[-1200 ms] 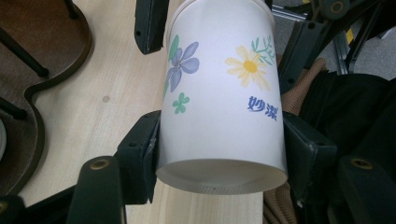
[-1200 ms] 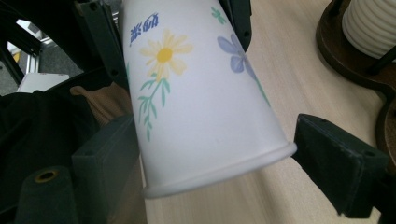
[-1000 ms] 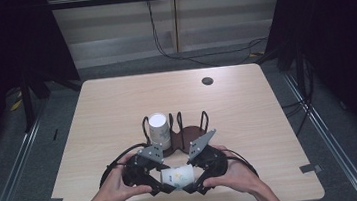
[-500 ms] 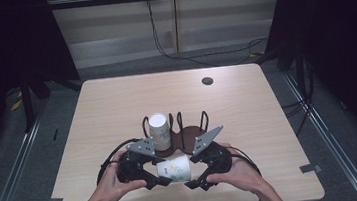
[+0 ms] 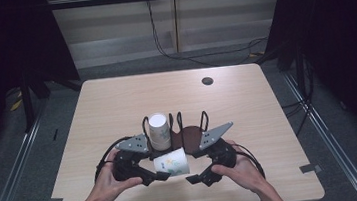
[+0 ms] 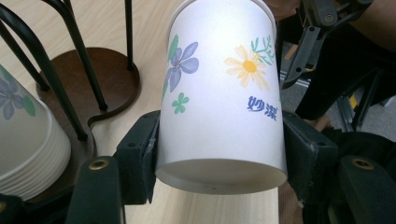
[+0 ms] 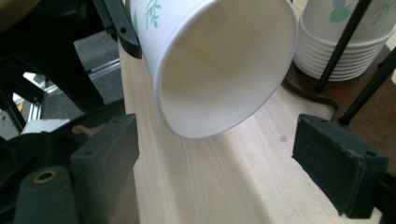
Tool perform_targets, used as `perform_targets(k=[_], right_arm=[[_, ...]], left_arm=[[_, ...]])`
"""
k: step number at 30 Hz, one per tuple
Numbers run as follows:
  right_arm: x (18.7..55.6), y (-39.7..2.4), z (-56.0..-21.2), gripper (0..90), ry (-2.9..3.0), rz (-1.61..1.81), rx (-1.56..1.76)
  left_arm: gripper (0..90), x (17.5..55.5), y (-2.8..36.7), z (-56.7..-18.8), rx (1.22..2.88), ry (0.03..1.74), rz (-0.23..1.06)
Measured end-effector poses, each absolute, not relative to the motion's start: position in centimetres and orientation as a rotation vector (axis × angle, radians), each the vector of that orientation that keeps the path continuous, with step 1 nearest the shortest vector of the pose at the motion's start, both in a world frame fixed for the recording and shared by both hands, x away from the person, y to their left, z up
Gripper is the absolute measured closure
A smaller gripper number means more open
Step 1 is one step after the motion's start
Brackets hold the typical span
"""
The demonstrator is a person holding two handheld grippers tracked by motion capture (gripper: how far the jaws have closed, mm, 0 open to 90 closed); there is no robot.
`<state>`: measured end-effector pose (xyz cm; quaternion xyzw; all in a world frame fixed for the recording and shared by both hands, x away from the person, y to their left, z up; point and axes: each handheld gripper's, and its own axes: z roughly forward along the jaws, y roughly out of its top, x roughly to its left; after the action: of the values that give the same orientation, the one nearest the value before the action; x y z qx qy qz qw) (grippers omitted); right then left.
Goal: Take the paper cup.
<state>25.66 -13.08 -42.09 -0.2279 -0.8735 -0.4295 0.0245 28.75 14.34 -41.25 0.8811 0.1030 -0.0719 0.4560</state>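
Note:
A white paper cup (image 5: pixel 172 162) with a flower print lies on its side above the table's near edge. My left gripper (image 5: pixel 158 172) is shut on it near its base; in the left gripper view the two pads (image 6: pixel 140 154) press the cup (image 6: pixel 219 93) from both sides. My right gripper (image 5: pixel 198 177) stands open just right of the cup's mouth. In the right gripper view the cup (image 7: pixel 224 70) shows its open mouth above and beyond my right gripper (image 7: pixel 224 163), whose jaws do not touch it.
A black wire cup rack on a brown base (image 5: pixel 187 134) stands just behind the grippers, with a stack of cups (image 5: pixel 158 130) in its left bay. A small dark round spot (image 5: pixel 207 81) lies at the far right of the wooden table (image 5: pixel 117 107).
The left gripper and its cup have crept slightly away from the table's near edge, toward the rack. The right gripper has stayed close beside the cup's mouth.

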Motion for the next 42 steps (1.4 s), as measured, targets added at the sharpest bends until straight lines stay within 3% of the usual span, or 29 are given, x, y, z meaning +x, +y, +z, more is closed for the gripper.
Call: perform_targets(k=[19,42], right_arm=[[25.7,-14.3,-41.2,14.2,-2.597,-1.564,-0.734],[25.6,-14.5,-40.7,14.0,-2.478,-1.719,-0.733]], left_arm=[[36.6,28.7,14.9,-41.1,2.022,0.276,-0.157],[36.4,28.3,14.3,-41.3,1.975,0.214,-0.163]])
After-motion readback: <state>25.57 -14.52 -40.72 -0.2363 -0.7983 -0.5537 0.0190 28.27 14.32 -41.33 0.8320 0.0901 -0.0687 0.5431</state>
